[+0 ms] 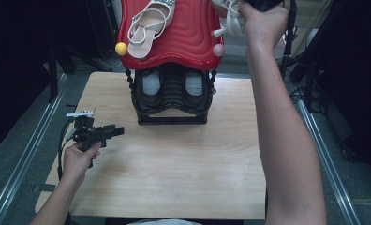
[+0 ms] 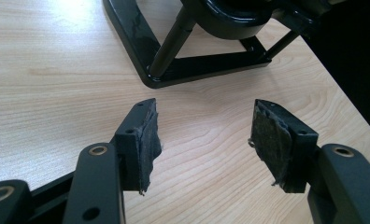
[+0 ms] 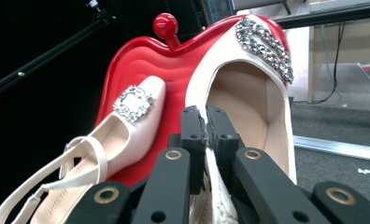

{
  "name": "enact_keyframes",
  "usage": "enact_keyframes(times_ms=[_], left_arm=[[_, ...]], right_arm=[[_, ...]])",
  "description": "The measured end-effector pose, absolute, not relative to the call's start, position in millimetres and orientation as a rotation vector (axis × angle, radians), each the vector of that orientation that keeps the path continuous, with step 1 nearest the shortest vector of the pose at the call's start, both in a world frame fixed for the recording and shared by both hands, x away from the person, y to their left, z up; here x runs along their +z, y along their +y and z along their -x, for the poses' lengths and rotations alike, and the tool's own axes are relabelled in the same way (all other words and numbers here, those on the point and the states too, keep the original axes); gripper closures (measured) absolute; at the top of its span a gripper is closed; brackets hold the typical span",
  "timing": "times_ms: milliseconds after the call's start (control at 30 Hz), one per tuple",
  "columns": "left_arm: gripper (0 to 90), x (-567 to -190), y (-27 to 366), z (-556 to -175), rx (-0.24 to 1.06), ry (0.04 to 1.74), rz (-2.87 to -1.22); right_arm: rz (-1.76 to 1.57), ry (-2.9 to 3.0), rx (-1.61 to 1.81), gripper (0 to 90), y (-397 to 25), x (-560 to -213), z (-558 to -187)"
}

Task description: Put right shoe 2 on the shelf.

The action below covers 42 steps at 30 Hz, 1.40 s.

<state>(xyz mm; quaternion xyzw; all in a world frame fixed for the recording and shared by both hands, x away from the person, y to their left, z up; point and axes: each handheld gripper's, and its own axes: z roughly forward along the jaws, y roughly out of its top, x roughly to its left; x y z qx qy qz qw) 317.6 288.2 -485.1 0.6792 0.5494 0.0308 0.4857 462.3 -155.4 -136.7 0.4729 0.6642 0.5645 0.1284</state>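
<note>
A cream slingback shoe (image 1: 148,26) with a rhinestone buckle lies on the red wavy top tray (image 1: 183,42) of a black shoe rack (image 1: 172,93). My right gripper (image 1: 263,3) is raised at the tray's right end. In the right gripper view, my right gripper (image 3: 205,116) is shut on the side edge of the second cream shoe (image 3: 248,93), beside the first shoe (image 3: 127,126) on the tray (image 3: 141,65). My left gripper (image 1: 115,132) rests low over the wooden table (image 1: 174,164), left of the rack. It stands open (image 2: 204,140) with nothing between its pads, facing the rack's base (image 2: 197,70).
The rack's lower black tiers hold nothing that I can make out. Yellow (image 1: 121,48) and pink (image 1: 218,50) knobs mark the tray's front corners, and a red knob (image 3: 165,23) its far end. Metal rails (image 1: 29,150) and cables run along both sides of the table.
</note>
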Motion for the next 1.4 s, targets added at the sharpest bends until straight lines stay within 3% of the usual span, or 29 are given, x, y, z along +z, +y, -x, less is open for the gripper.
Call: enact_keyframes(times_ms=[600,1400], left_arm=[[41.6,-484.6,288.4,-317.6,0.068,1.332,-1.646],[41.3,-485.5,287.1,-318.4,0.061,1.331,-1.654]], right_arm=[[-1.293,2.008,1.6,88.1,-99.6,-169.1,-471.3],[-1.257,2.087,1.514,87.5,-80.4,-186.3,-468.3]])
